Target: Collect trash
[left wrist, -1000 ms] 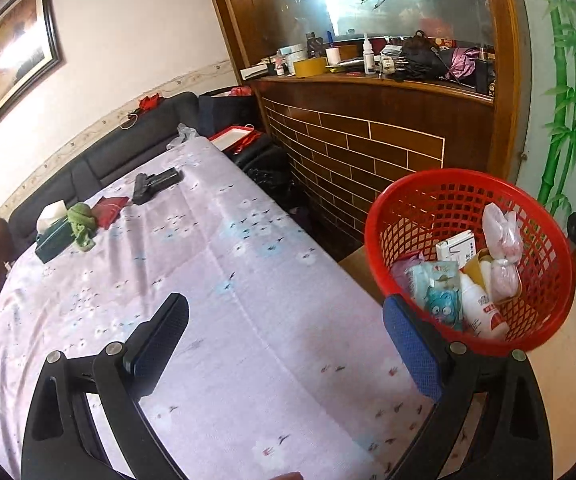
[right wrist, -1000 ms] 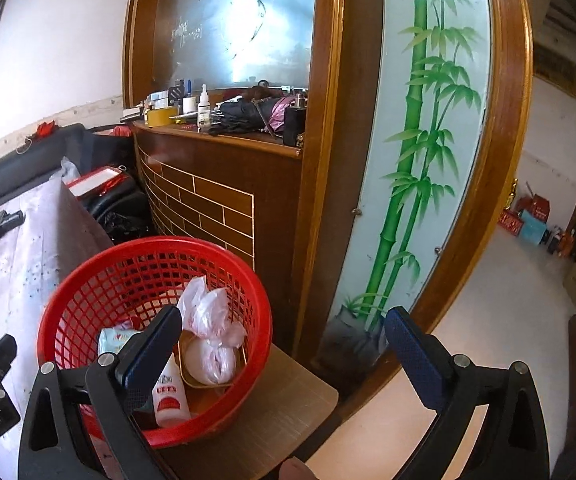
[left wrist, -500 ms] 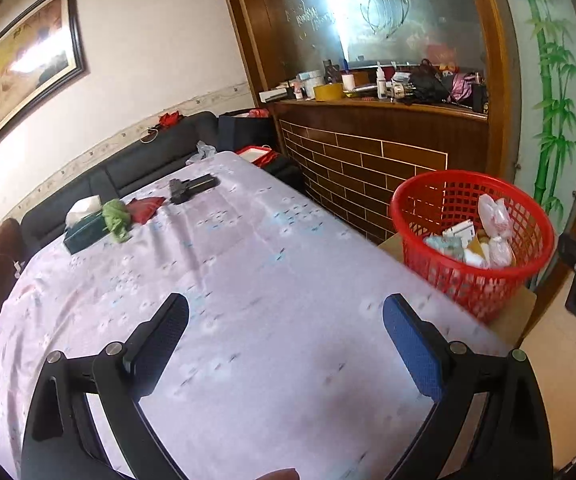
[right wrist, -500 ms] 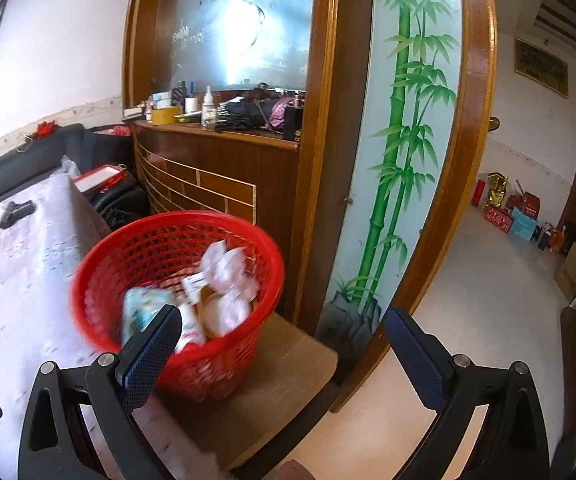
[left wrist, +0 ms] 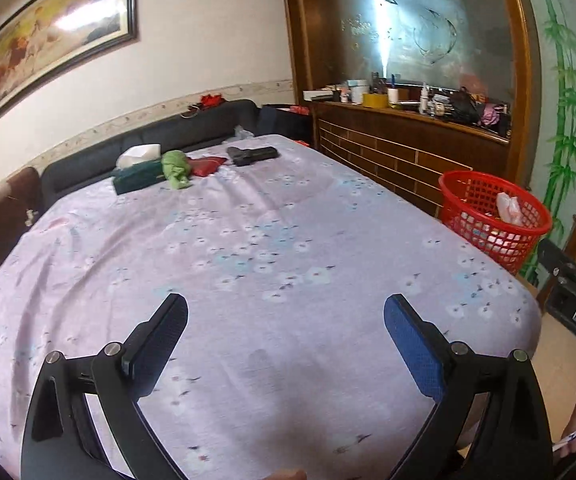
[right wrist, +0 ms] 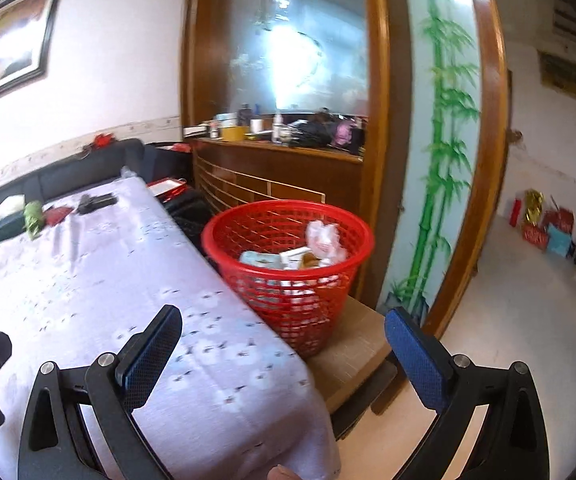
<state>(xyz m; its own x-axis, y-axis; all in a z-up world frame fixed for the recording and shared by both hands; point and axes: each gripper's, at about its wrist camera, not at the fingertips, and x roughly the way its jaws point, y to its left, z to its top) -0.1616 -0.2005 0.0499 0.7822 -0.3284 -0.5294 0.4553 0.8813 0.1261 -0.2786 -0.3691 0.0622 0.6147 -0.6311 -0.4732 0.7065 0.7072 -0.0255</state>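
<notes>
A red mesh basket [right wrist: 288, 264] stands on a low wooden stand beside the table's right edge, holding several pieces of trash: a white plastic bag [right wrist: 324, 240], packets and a bottle. It also shows in the left wrist view [left wrist: 492, 220] at the right. My left gripper [left wrist: 285, 344] is open and empty above the near part of the purple flowered tablecloth [left wrist: 247, 248]. My right gripper [right wrist: 283, 348] is open and empty, near the table's corner, in front of the basket.
At the table's far end lie a dark green tissue box [left wrist: 137, 178], a green cloth [left wrist: 175, 170], a red pouch [left wrist: 205, 166] and a black object [left wrist: 251, 155]. A black sofa [left wrist: 147, 136] runs behind. A wooden counter [left wrist: 408, 136] with clutter stands right.
Both grippers have pulled back and away from the basket, which now looks smaller and farther. More of the table shows. Both stay open and empty.
</notes>
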